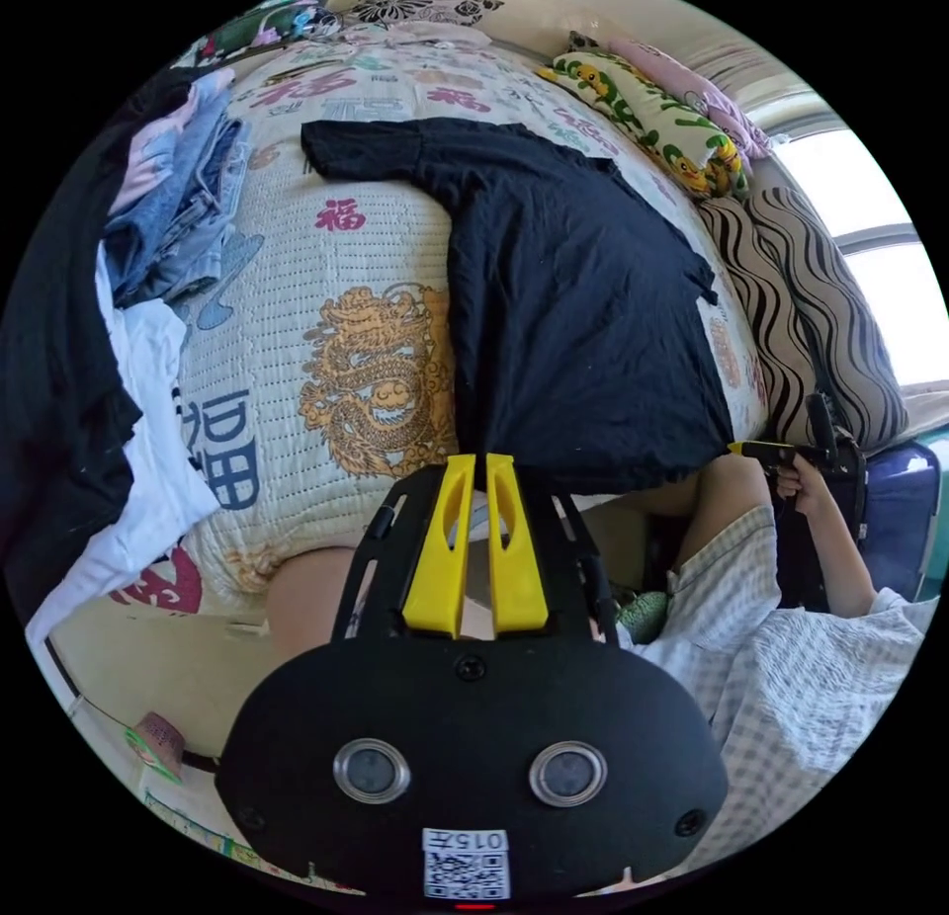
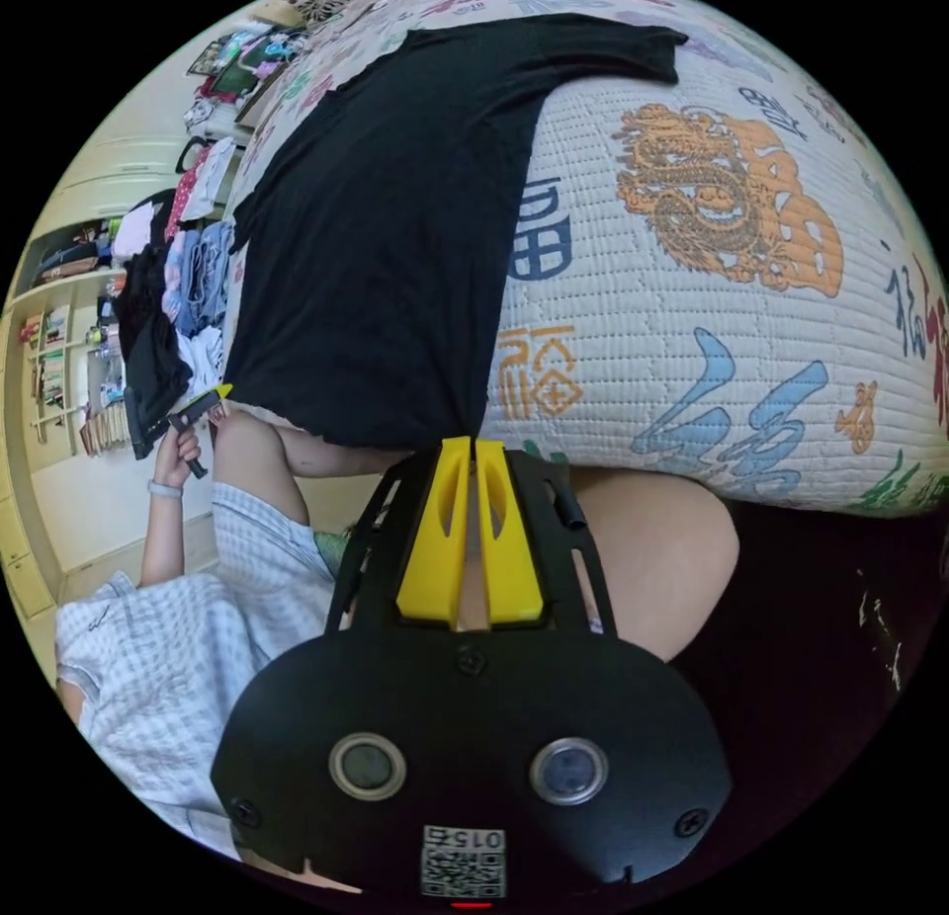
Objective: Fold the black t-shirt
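Yellow-jawed left tongs (image 1: 474,460) sit nearest the lens, their jaws drawn almost together right at the hem of the black t-shirt (image 1: 578,312); whether cloth is caught between them I cannot tell. In the right gripper view the right tongs (image 2: 471,446) look the same: jaws nearly closed, tips at the shirt's bottom edge, grip unclear.

Largest in the scene is the bed, under a quilted cover (image 1: 336,263) printed with a golden dragon (image 1: 381,381) and characters. On it the t-shirt lies spread fairly flat, one sleeve out to the side and the hem hanging just over the near edge by the person's knees. A pile of other clothes (image 1: 168,213) sits at one side of the bed, and a patterned pillow (image 1: 652,115) and striped cushions (image 1: 820,312) lie at the other.

Judging by this, the fold has not started: both tongs are at the two hem corners. Next, each needs a sure pinch on the hem, then a lift up and over towards the collar, keeping both sides level.
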A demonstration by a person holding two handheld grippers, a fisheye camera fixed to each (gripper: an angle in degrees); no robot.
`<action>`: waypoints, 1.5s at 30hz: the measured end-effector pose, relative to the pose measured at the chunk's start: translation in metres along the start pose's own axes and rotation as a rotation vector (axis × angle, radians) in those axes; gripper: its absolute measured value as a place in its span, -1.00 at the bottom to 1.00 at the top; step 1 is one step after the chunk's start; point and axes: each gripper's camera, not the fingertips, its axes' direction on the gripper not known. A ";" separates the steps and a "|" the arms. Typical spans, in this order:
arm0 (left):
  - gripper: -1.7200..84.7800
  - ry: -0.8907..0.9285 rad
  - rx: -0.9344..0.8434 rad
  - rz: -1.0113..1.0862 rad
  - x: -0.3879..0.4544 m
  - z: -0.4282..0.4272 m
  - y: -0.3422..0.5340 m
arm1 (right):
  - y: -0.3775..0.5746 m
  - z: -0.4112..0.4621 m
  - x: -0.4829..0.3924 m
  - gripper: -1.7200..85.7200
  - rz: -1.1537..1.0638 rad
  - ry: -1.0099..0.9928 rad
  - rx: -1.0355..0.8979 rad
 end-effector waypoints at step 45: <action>-0.92 -0.179 -0.188 0.037 0.193 0.053 -0.078 | -0.005 0.010 -0.015 -0.98 -0.147 0.349 -0.081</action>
